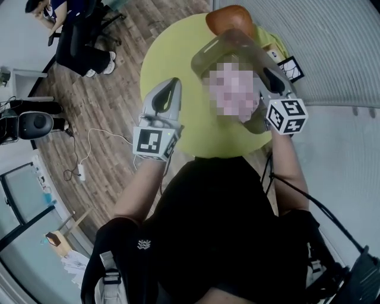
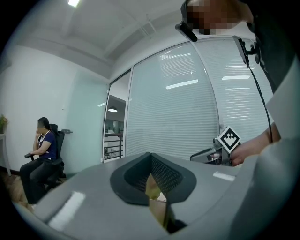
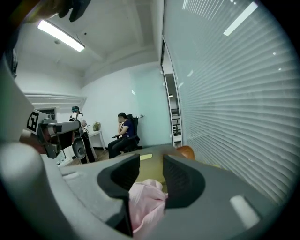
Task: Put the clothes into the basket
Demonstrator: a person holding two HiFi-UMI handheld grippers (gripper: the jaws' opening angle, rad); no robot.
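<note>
- While the head view hides much of the load behind a mosaic patch, the right gripper view shows it plainly: the right gripper [image 3: 150, 161] has its jaws a narrow way apart and closed on a pink garment [image 3: 145, 201], which is bunched between the pads and sags below them.
- That garment is held up off the yellow-green round counter [image 1: 178, 53], over its right-hand part. Bare counter top shows through the gap beyond the cloth.
- The left gripper [image 2: 150, 159] has its pads met at the tips with nothing held. It hangs over the near-left edge of the counter, apart from the right one.
- At the counter's far edge sits an orange rounded thing [image 1: 228, 18] (whether it is the basket I cannot tell). It is well beyond both grippers.
- A black-and-white marker card [image 1: 291, 68] lies at the counter's right rim, just beside the right gripper.
- Around the work: white blinds [image 3: 234, 93] close on the right, and a wood floor [image 1: 119, 101] on the left with a white cable [image 1: 89, 139] trailing across it.
- A seated person [image 1: 77, 41] is in an office chair well off to the far left, and a second, standing person [image 3: 77, 117] is near a white side table.
</note>
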